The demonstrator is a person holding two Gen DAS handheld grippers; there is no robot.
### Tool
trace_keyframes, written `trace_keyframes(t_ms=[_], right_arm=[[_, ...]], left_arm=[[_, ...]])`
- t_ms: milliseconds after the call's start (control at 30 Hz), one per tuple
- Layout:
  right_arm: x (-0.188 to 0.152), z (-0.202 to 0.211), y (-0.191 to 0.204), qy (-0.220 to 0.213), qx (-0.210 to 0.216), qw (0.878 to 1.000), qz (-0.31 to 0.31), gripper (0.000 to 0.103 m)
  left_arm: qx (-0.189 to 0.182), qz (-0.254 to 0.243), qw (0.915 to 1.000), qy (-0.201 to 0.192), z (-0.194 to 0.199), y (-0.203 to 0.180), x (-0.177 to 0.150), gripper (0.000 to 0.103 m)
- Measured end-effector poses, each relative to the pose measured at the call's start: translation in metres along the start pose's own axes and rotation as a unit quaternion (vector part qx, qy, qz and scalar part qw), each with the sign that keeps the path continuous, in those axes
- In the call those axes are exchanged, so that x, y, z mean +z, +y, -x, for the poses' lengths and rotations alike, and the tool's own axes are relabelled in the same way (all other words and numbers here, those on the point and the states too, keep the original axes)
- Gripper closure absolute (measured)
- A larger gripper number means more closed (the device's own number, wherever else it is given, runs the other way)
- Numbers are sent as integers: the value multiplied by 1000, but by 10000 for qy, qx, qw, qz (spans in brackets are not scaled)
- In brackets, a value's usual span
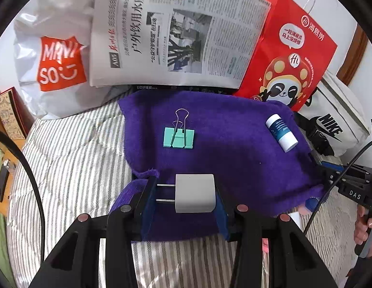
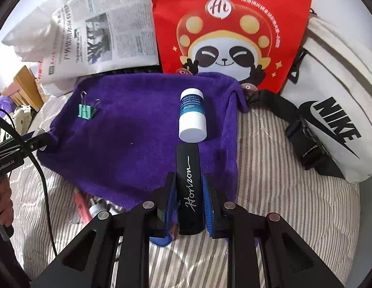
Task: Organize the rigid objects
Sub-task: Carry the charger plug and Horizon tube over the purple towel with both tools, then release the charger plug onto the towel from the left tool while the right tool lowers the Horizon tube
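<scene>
Bedding in grey stripes (image 1: 73, 158) is carrying a purple towel (image 1: 234, 144), where a white bottle (image 1: 281, 133) and green clip (image 1: 178, 137) are lying. Left tongs (image 1: 186, 194) are pinching a white plug (image 1: 194, 193); right tongs (image 2: 189, 206) are pinching a black tube (image 2: 189, 187).

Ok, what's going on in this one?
A person with a gripper in each hand is sorting small items onto a purple towel on a striped bed. The left gripper holds a white charger; the right gripper is clamped on a black tube. A green clip and a white bottle already lie on the towel.
</scene>
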State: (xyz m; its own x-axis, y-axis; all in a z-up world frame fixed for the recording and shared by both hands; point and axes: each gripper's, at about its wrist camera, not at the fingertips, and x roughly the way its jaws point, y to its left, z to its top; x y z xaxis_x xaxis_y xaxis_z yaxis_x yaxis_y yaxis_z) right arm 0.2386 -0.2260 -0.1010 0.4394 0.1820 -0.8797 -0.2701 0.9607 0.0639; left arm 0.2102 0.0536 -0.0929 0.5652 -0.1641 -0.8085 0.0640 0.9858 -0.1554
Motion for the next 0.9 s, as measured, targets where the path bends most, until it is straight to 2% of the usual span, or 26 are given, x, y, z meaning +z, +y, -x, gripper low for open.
trace_keyframes(t_ms=[267,467,733,900], right_arm=[[8,-29,1,224,-180,9994,209,81],[8,-45,-2,367,-114,9990,249,81],[6,-54,-4,357,-119,9990,236,81],[6,-54,-5,355,-112,9991,213,81]], left_arm=[[54,-8,9998,177,-25,-2,9,62],[73,-9,9997,254,-39,-4,15,62],[224,-47,9993,310,-54,-5,22,62],[350,100,9988,315,-66,-2,24,62]])
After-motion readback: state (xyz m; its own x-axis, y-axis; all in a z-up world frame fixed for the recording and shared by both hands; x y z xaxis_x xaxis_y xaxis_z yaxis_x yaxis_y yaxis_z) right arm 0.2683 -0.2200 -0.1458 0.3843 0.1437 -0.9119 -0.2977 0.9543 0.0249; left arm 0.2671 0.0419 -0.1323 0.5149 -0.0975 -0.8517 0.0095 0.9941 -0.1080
